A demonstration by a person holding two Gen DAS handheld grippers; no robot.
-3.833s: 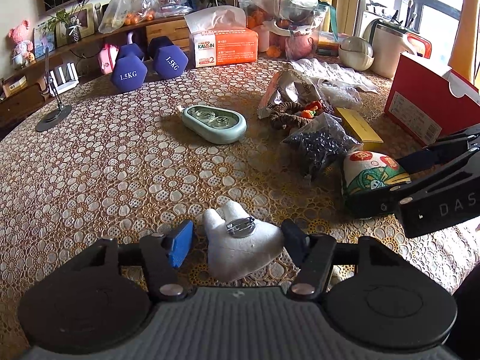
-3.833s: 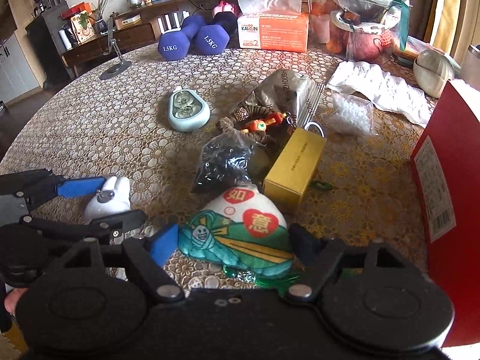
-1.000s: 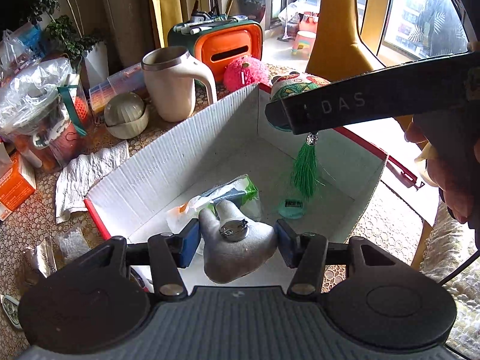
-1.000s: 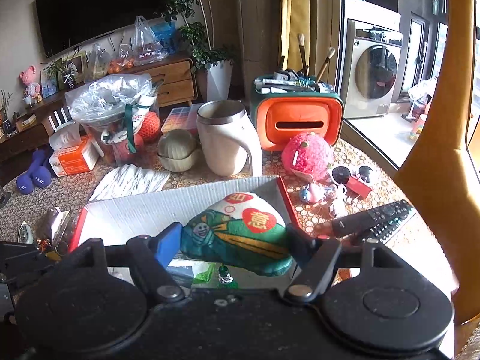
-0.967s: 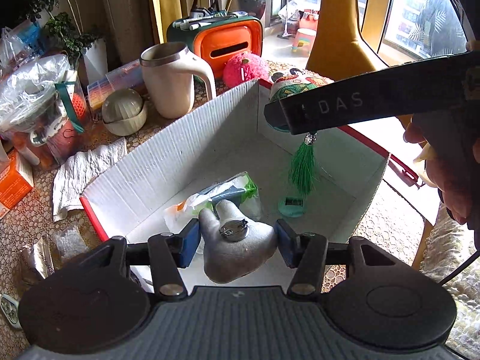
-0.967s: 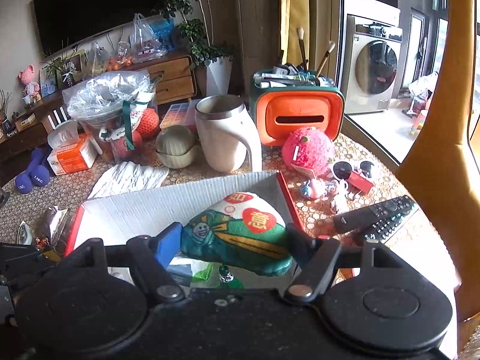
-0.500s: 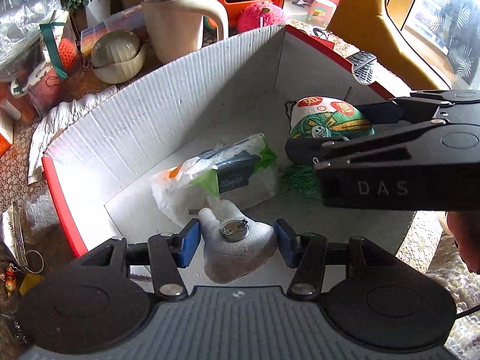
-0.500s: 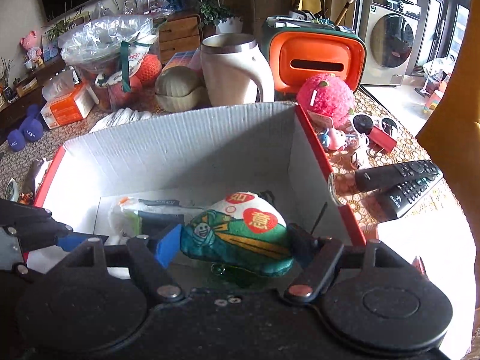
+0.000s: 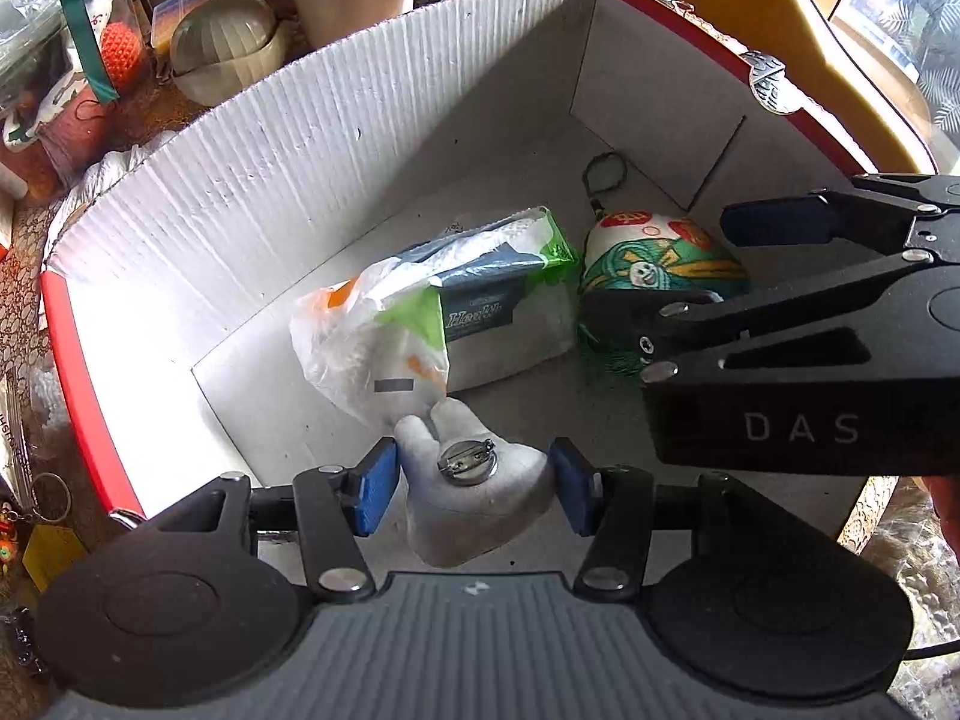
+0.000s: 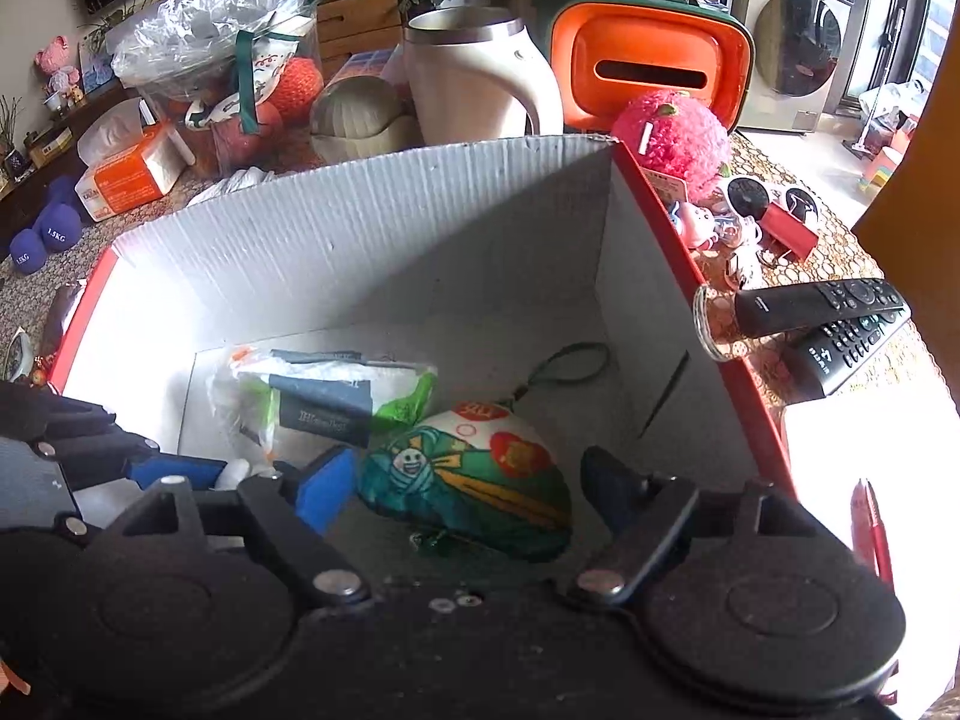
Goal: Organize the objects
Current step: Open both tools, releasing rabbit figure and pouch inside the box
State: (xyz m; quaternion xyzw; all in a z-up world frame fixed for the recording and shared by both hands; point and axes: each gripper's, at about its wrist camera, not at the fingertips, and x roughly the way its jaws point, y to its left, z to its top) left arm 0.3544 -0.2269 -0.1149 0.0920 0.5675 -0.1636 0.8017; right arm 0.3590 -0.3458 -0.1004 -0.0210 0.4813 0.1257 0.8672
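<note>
A red box with white corrugated walls (image 9: 300, 138) (image 10: 390, 228) holds a plastic-wrapped tissue pack (image 9: 456, 312) (image 10: 324, 396). My left gripper (image 9: 473, 495) is low inside the box, shut on a white plush brooch (image 9: 474, 480) with a metal pin on it. The green embroidered pouch (image 9: 654, 264) (image 10: 462, 480) lies on the box floor beside the pack, its cord loop behind it. My right gripper (image 10: 462, 486) (image 9: 660, 264) straddles the pouch; its jaws are opening and the pads stand clear of it. A left finger (image 10: 174, 471) shows at the left.
Beyond the box stand a cream mug (image 10: 474, 78), an orange container (image 10: 648, 60), a pale lidded bowl (image 10: 360, 114) and a pink plush ball (image 10: 678, 138). Two remotes (image 10: 822, 312) lie to the right. Dumbbells (image 10: 42, 240) and a tissue box (image 10: 132, 168) are far left.
Both grippers have sunk into the box. The right jaws have spread, and the green pouch has dropped from them onto the box floor. The left still grips the white plush.
</note>
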